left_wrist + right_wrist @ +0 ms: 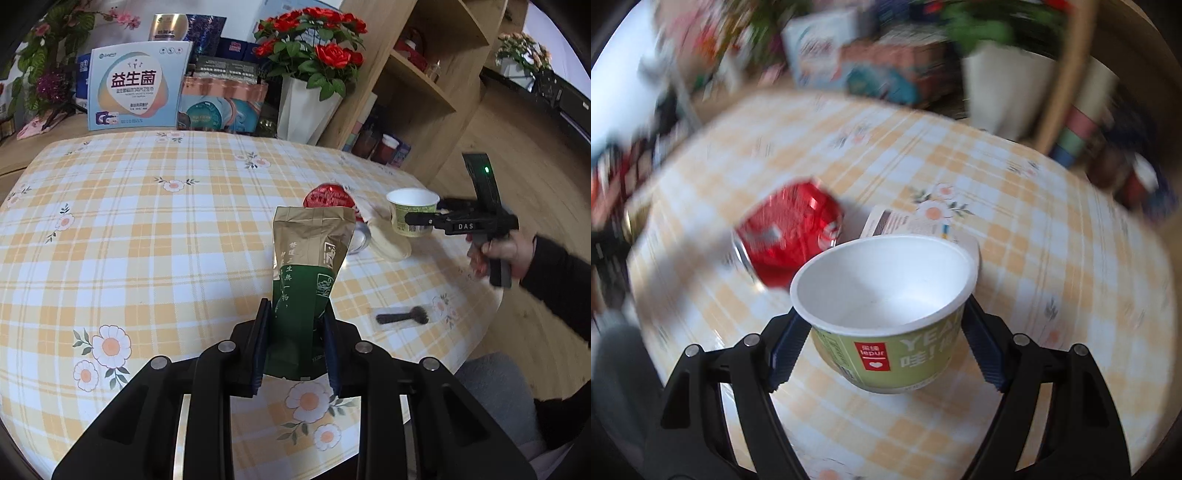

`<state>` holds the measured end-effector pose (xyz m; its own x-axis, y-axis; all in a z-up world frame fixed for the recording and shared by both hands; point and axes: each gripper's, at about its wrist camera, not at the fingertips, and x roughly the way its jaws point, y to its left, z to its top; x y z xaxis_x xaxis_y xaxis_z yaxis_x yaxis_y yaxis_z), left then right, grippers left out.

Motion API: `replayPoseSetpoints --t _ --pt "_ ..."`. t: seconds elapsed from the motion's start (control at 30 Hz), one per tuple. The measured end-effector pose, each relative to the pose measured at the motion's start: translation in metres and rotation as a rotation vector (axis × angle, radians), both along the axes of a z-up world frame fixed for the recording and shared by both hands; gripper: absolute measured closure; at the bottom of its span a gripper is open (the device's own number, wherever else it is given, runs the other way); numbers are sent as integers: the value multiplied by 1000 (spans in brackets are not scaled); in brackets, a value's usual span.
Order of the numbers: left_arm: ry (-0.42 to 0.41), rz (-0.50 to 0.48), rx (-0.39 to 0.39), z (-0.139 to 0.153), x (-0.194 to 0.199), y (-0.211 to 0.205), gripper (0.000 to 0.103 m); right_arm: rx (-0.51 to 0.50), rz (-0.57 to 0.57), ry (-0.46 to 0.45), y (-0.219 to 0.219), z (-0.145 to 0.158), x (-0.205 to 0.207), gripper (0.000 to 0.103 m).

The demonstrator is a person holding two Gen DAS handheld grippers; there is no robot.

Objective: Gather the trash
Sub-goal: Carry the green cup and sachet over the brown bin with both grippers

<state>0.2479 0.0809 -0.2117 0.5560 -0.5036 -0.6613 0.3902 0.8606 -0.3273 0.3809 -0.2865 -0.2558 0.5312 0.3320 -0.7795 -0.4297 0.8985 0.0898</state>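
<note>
- Where the checked tablecloth (pixel 155 236) covers the round table, we see it fill most of both views, with boxes and a pot of red flowers (pixel 314 48) standing behind its far edge.
- We hold the green and gold pouch (pixel 306 273) upright above the cloth in the left gripper (pixel 295 321), whose two fingers are clamped on its lower part.
- We hold the green paper cup (pixel 886 314) in the right gripper (pixel 882 332), its fingers pressed against opposite sides; the cup is empty and tilted.
- A crushed red can (pixel 790 236) lies on the cloth just beyond the cup.
- A printed paper piece (pixel 905 221) lies beside the can.
- A small black spoon (pixel 402 316) lies near the table edge.
</note>
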Motion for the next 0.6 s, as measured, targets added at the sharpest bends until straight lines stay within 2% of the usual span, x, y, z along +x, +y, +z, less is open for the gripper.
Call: replayPoseSetpoints --t 0.1,0.2,0.4,0.6 --pt "-2 31 -38 3 -6 -5 77 130 -137 -36 -24 -3 -18 25" --pt "-1 40 -41 5 -14 -12 77 213 -224 -51 -37 -8 -37 25" --pt "-7 88 -16 15 -36 -16 77 254 -312 -97 -51 -8 -77 25" --pt "-10 135 -11 25 -62 -20 77 290 -332 -138 -52 0 -124 25"
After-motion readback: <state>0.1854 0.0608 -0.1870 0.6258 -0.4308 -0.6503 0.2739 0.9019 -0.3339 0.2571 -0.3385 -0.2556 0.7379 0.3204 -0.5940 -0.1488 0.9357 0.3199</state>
